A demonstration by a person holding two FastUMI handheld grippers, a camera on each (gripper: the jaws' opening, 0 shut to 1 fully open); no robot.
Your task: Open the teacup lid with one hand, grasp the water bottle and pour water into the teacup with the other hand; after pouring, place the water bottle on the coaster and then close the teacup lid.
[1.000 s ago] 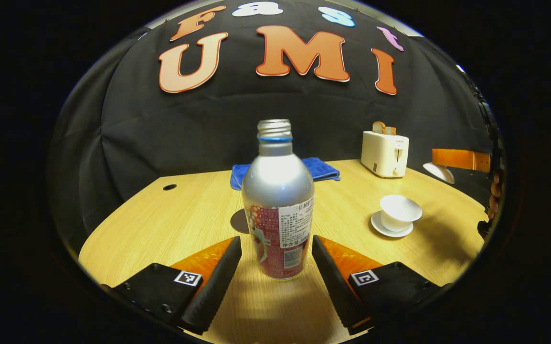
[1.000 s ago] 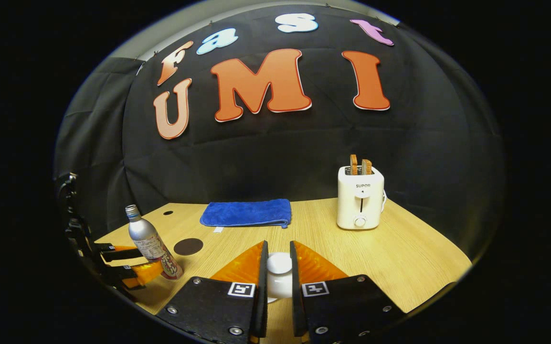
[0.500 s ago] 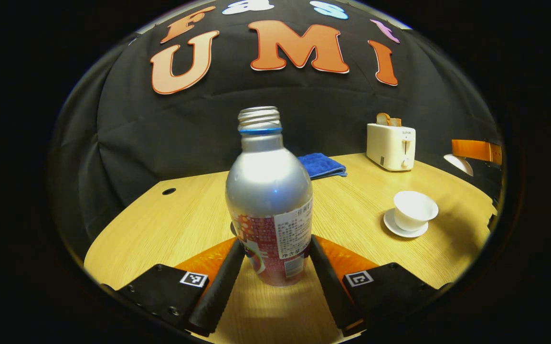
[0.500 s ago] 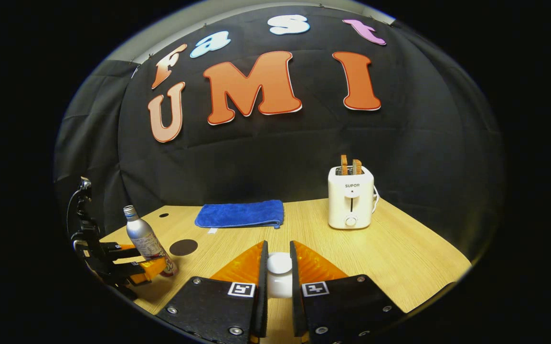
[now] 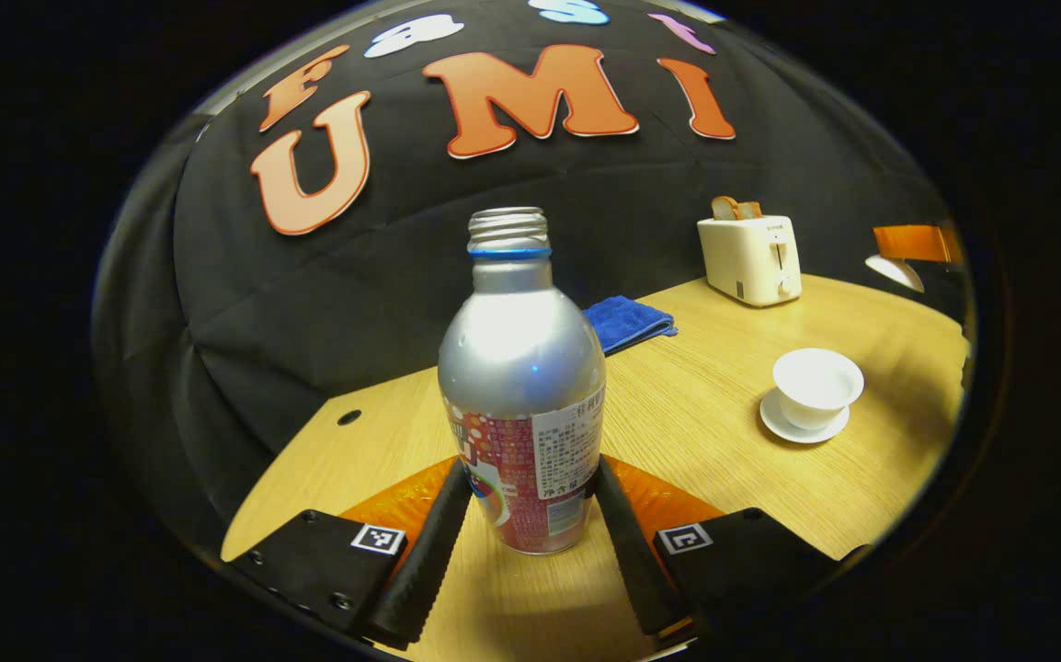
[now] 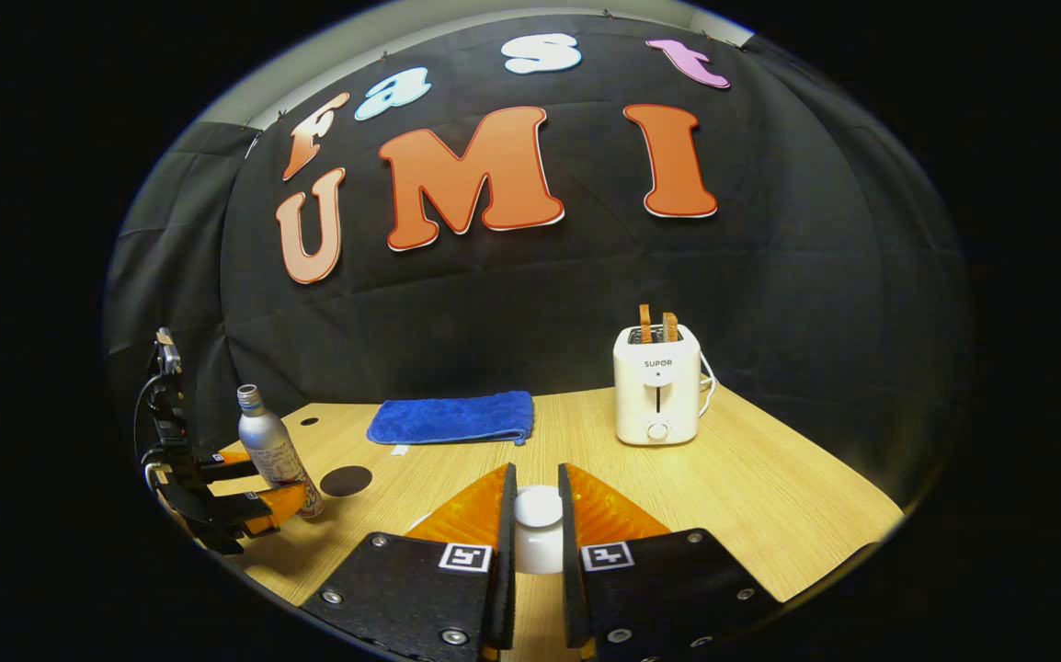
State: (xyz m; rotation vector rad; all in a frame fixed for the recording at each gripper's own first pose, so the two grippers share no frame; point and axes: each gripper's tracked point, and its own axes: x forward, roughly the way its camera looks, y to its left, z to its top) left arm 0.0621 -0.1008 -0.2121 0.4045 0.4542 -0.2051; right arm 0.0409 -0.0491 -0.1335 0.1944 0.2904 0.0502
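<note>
The light wooden tabletop (image 6: 770, 496) carries everything, with a small round hole near its far left corner. On its far side stands a white two-slot toaster (image 6: 657, 384) with browned bread slices poking from the slots, and to the left of it lies a folded blue cloth (image 6: 450, 418). A silver aluminium water bottle with a red printed label and an uncapped threaded neck (image 5: 521, 386) sits upright between the fingers of the left claw (image 5: 528, 524), both black pads pressed against its lower label; in the right gripper view the same bottle appears lifted just off the wood and slightly tilted. Beside it there a dark round coaster (image 6: 347, 480) lies flat on the tabletop. In the left gripper view a white porcelain teacup (image 5: 816, 387) stands uncovered on its white saucer (image 5: 802, 429), well apart from the bottle. The right claw (image 6: 537, 529) is clamped on the knob of the white teacup lid (image 6: 538, 529), held near the camera.
</note>
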